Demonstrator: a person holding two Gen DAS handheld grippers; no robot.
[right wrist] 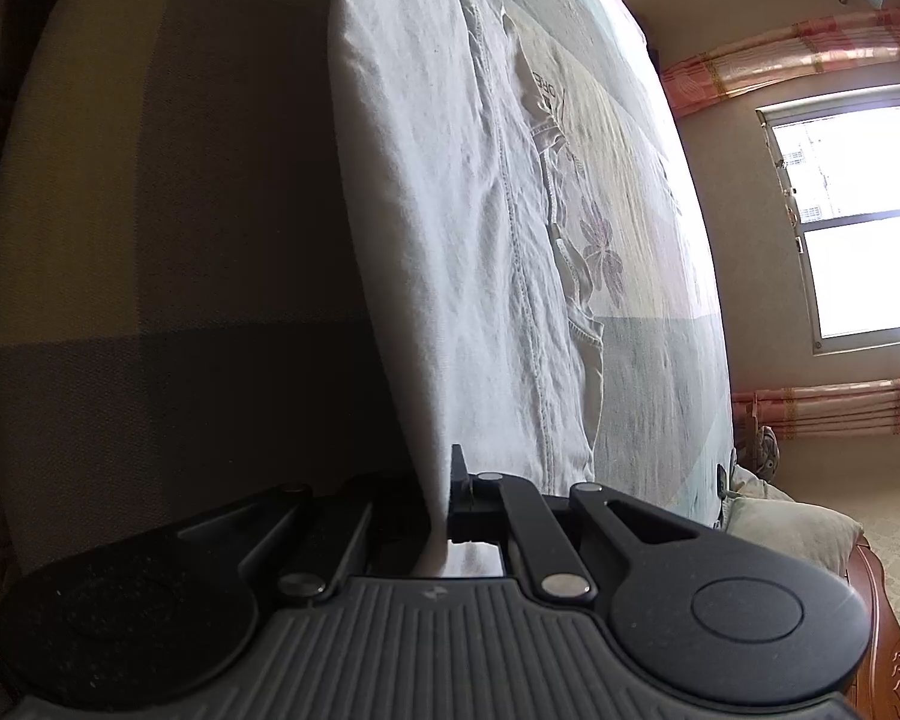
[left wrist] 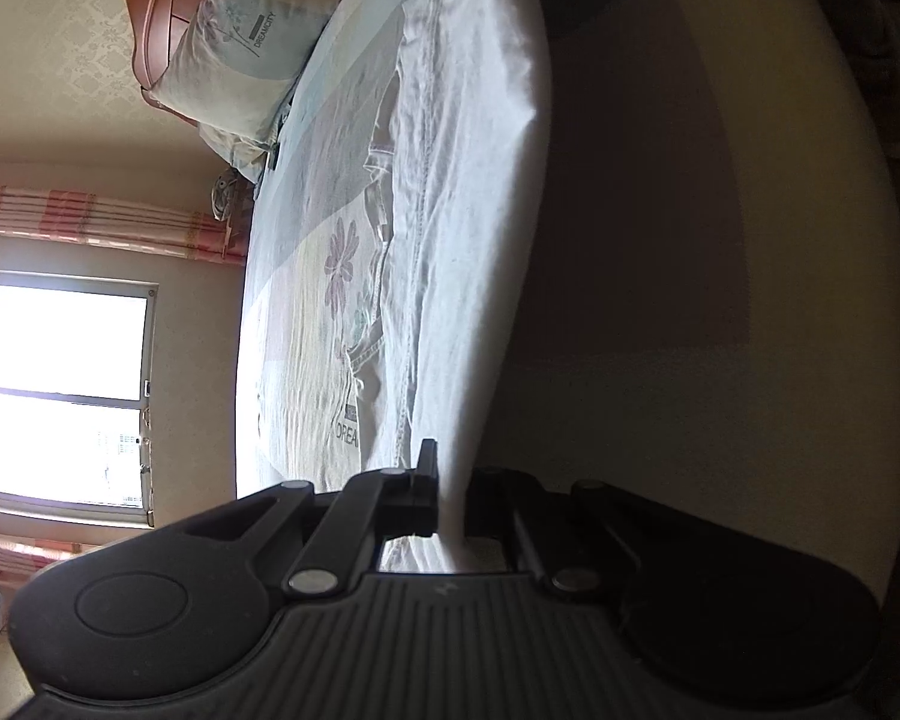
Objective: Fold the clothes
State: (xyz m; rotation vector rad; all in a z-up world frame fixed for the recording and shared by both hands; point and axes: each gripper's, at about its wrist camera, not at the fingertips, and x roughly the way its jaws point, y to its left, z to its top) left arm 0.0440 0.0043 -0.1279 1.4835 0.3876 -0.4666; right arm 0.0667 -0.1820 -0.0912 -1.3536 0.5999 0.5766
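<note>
My left gripper [left wrist: 450,498] is clamped on the near edge of a white garment [left wrist: 450,180], the two fingers drawn almost together with only the thickness of the cloth between them. The fabric runs up out of the pinch and lies draped along the edge of the bed [left wrist: 306,324]. My right gripper [right wrist: 441,501] does the same at the other end: its fingers are pressed close on the white garment [right wrist: 450,210], and a fold of cloth passes straight down between them. Both views are rolled on their side.

The garment is pale, wrinkled, with double-stitched seams; what kind of clothing it is I cannot tell. It rests on the bed's near side, over a bedsheet printed with pale colour blocks and a purple flower [left wrist: 339,261].

Beside the garment, the sheet carries dark lettering that the cloth half hides; I can read "DREA" in the left view. On the pillow [left wrist: 252,42] at the head of the bed, against the carved wooden headboard [left wrist: 162,0], the word "DREAMCITY" is legible. Beyond the bed stand a bright window [left wrist: 60,390] and pink striped curtains [left wrist: 102,222].
</note>
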